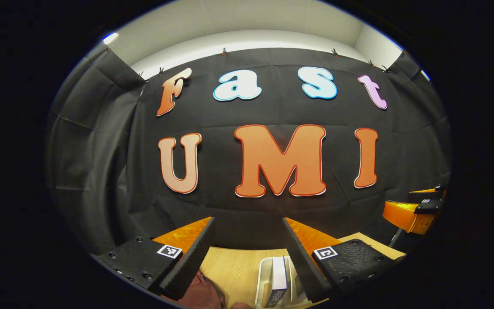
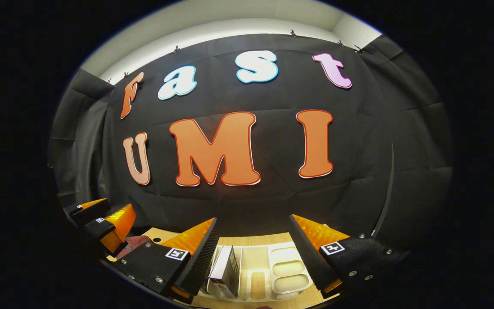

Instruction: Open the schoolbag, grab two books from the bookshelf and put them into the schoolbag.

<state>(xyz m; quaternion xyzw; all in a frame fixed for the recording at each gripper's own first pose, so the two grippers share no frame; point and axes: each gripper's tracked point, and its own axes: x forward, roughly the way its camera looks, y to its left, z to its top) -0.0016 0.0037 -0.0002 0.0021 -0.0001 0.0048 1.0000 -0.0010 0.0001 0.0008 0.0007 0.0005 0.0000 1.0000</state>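
Looking forward along the left tool (image 1: 247, 231), its two fingers stand wide apart with nothing between them, raised above the light wooden desk (image 1: 234, 268). Below them a white bookshelf (image 1: 264, 274) sits on the desk, cut off by the lower edge of the view; one book (image 1: 278, 279) stands upright in it, spine toward the camera, cover detail too small to read. A dark red shape (image 1: 202, 294) at the bottom edge, likely the schoolbag, is mostly cut off, so whether it is open cannot be told. At far right the right tool (image 1: 418, 210) shows partly. In the right gripper view, the right tool (image 2: 253, 231) is likewise spread apart and empty, over the bookshelf (image 2: 281, 268) with its moulded compartments; the book (image 2: 225, 270) leans in the left compartment. The left tool (image 2: 101, 223) shows at lower left, with a scrap of the dark red shape (image 2: 131, 245) just beside it.
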